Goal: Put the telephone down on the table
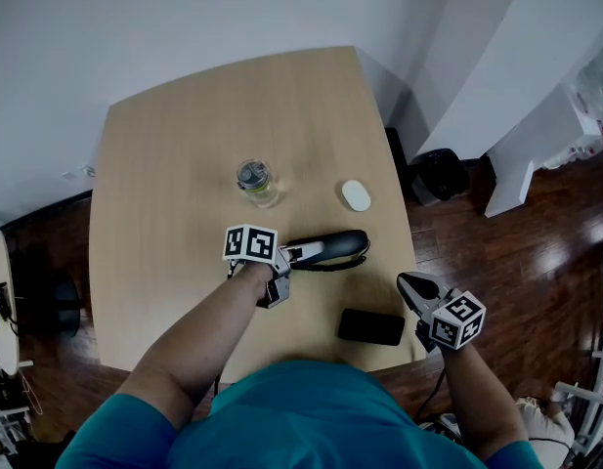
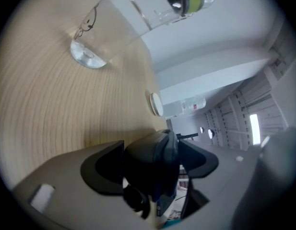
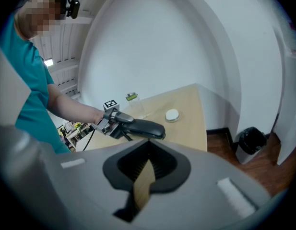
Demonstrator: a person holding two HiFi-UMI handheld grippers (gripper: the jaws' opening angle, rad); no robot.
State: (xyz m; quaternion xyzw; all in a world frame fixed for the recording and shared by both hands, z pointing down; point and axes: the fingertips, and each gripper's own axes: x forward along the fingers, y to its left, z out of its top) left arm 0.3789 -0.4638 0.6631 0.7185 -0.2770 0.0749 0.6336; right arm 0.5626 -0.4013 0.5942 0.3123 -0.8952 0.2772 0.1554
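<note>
- The table is pale wood. It has plenty of bare surface around the middle, where the work is going on.
- The telephone, a black handset, is low over the middle of the table. Its long axis runs level, from the left jaws out toward the person's right and roughly parallel to the near edge. A dark cord curves beneath it. I cannot tell from these views whether its underside already touches the wood.
- The left gripper is the only one at the telephone. Its jaws stand wide, with the handset's near end between them and a pad lying along each flank, so it has hold of the telephone. The gripper is rolled so that one jaw sits on the table side of the handset. I judge that the free far end would meet the wood first.
- The right gripper hangs well apart, off the table's near right corner. Its jaws are drawn together and hold nothing.
- A black flat slab lies near the front edge, between the two grippers and clear of the handset.
- A glass jar stands beyond the left gripper, away from the handset's line.
- A small white puck lies beyond the handset's far end, not touching it.
</note>
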